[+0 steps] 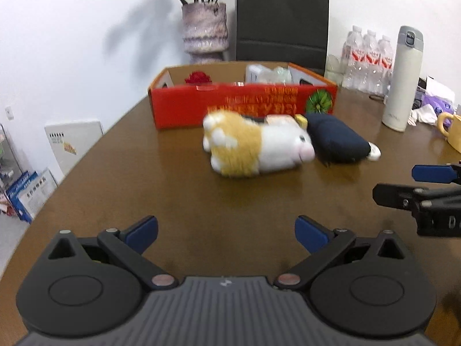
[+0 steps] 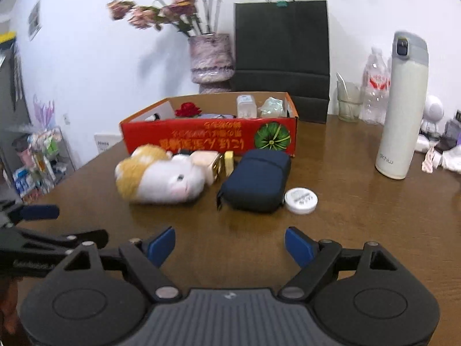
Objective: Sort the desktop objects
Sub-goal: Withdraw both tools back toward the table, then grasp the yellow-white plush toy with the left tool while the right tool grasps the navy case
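A white and tan plush toy [image 1: 253, 147] [image 2: 158, 177] lies on the brown table in front of a red cardboard box [image 1: 230, 106] [image 2: 207, 138]. A dark blue pouch [image 1: 335, 139] [image 2: 256, 183] lies to its right, with a small white round tin [image 2: 301, 200] beside it. A pale block and a small yellow piece [image 2: 229, 158] sit between toy and box. My left gripper [image 1: 226, 232] is open and empty, short of the toy. My right gripper [image 2: 230, 245] is open and empty, short of the pouch; it also shows in the left wrist view [image 1: 403, 184].
A white thermos [image 1: 402, 80] [image 2: 402, 106] stands at the right. Water bottles [image 1: 367, 57], a glass [image 2: 348, 102], a yellow mug [image 1: 452, 129], a black paper bag [image 2: 282, 54] and a vase of flowers [image 2: 210, 60] line the back. The box holds a red rose [image 2: 188, 110] and small items.
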{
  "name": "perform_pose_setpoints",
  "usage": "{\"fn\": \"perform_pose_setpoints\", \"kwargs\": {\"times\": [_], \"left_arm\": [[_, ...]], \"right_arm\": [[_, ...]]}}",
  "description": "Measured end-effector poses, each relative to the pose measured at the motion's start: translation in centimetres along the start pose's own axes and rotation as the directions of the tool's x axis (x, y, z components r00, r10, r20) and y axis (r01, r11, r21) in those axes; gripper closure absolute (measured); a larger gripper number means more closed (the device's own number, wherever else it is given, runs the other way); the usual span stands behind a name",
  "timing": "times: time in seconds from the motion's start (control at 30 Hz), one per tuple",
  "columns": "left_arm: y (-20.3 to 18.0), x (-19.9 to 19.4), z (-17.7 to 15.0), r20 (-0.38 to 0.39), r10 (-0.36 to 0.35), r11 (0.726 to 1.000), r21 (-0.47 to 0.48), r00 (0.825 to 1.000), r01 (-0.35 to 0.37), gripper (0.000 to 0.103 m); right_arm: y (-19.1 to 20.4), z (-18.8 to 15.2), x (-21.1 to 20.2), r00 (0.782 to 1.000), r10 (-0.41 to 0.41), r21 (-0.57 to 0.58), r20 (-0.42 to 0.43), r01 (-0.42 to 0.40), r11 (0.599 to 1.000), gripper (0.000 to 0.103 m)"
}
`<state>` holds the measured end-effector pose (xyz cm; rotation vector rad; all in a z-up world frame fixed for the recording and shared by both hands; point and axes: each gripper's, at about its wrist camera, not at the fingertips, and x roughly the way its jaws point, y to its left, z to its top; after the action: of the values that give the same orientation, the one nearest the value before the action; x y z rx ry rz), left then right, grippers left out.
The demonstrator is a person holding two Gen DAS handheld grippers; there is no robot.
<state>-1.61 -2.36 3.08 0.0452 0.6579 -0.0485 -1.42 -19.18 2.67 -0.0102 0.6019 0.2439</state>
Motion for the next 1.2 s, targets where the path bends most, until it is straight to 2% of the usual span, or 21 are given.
{"fn": "perform_pose_setpoints", "kwargs": {"times": [0.2, 0.33, 0.43, 0.57, 0.7, 0.77, 0.9, 1.03, 1.1, 1.2], "left_arm": [[-0.1, -0.7, -1.3, -0.020, -0.018, 1.000, -0.009, 1.000, 0.018, 0.000], [0.1, -0.8, -0.6, -0.009, -0.036, 0.999, -0.015, 0.999, 0.036, 0.000], [0.4, -0.4, 0.9, 0.021, -0.044, 0.998, -0.033, 0.999, 0.044, 0.000], [1.3, 1.1, 3.4, 0.041, -0.033, 0.997, -0.069, 0.999, 0.036, 0.000], [1.8, 3.2, 6.7, 0.053, -0.070, 0.992, -0.101, 0.996, 0.075, 0.000], [1.8, 4.6, 8.4, 0.070, -0.094, 0.989, -0.108, 0.993, 0.102, 0.001], [1.6, 8.2, 10.4, 0.021, -0.100, 0.989, -0.109, 0.995, 0.101, 0.016], [1.9, 10.0, 10.3, -0.022, -0.134, 0.984, -0.122, 0.991, 0.130, 0.028], [2.4, 10.6, 9.9, -0.043, -0.130, 0.983, -0.135, 0.991, 0.123, 0.044], [3.0, 11.1, 9.7, -0.051, -0.154, 0.978, -0.150, 0.987, 0.145, 0.048]], "right_arm": [[0.6, -2.6, -1.5, 1.000, 0.012, -0.008, -0.028, -0.012, 1.000, 0.020], [0.6, -3.3, -1.7, 0.999, 0.020, 0.006, -0.045, -0.020, 1.000, 0.020], [0.3, -2.7, -1.8, 0.999, 0.020, 0.007, -0.027, -0.020, 1.000, 0.020], [-0.8, -1.0, -1.1, 0.999, -0.032, 0.010, -0.005, 0.032, 0.999, 0.021], [-3.0, 1.1, 0.6, 0.998, -0.067, 0.072, -0.012, 0.068, 0.995, 0.023], [-3.4, 2.3, 1.6, 0.998, -0.056, 0.094, -0.008, 0.057, 0.994, 0.025], [-3.1, 4.8, 4.2, 0.999, -0.049, 0.072, 0.015, 0.048, 0.996, 0.026], [-2.8, 6.8, 7.7, 0.997, -0.072, 0.062, -0.014, 0.072, 0.995, 0.029], [-2.9, 7.5, 9.5, 0.996, -0.079, 0.056, -0.042, 0.082, 0.995, 0.029], [-2.9, 7.7, 11.8, 0.993, -0.085, 0.060, -0.086, 0.090, 0.994, 0.029]]}}
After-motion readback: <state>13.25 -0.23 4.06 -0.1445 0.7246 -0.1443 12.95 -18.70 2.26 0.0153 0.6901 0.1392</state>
